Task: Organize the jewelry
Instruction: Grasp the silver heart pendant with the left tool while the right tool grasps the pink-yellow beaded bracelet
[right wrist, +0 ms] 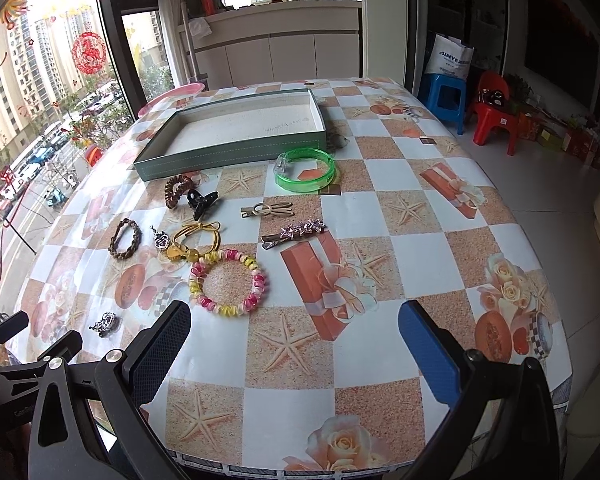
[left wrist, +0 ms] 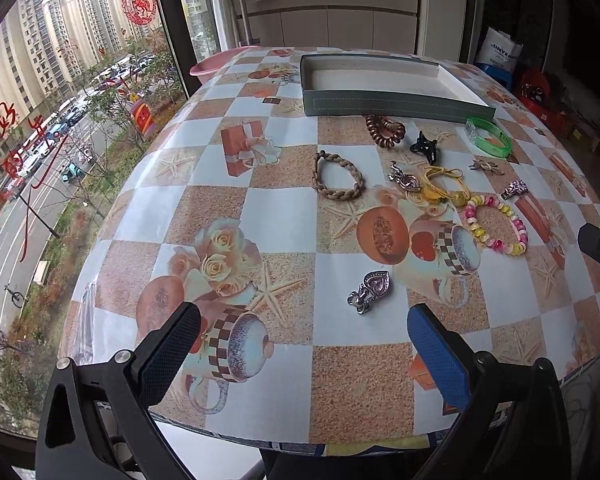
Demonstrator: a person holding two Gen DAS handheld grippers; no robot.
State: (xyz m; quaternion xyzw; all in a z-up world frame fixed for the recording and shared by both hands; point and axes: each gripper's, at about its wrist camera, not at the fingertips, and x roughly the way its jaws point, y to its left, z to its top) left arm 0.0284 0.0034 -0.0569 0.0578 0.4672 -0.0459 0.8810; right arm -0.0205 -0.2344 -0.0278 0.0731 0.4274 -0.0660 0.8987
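A table under a checked oilcloth printed with starfish, roses and gift boxes stands beside a tall window that looks down on a street and apartment blocks; white cabinets run along the far wall.

My left gripper hangs over the near edge with its jaws wide apart and nothing between them. My right gripper hangs the same way further right, jaws apart and empty.

Nearest my left jaws lies a silver heart pendant. Past it, toward the right, a pink-and-yellow spiral bracelet lies flat, just ahead of my right gripper's left finger. Touching its far rim is a yellow hair tie with amber beads, and just left of that a second small silver heart charm. Further left, apart from the rest, is a braided brown bracelet. To the right of the yellow tie sits a star-studded hair clip, and beyond it a bronze bow-shaped clip.

Further on, a black claw clip lies just beside a brown coil hair tie, and a clear green bangle rests to their right, all near the front wall of a shallow grey-green box. The box is open, its white inside bare. A pink basin shows past the table's far left edge.
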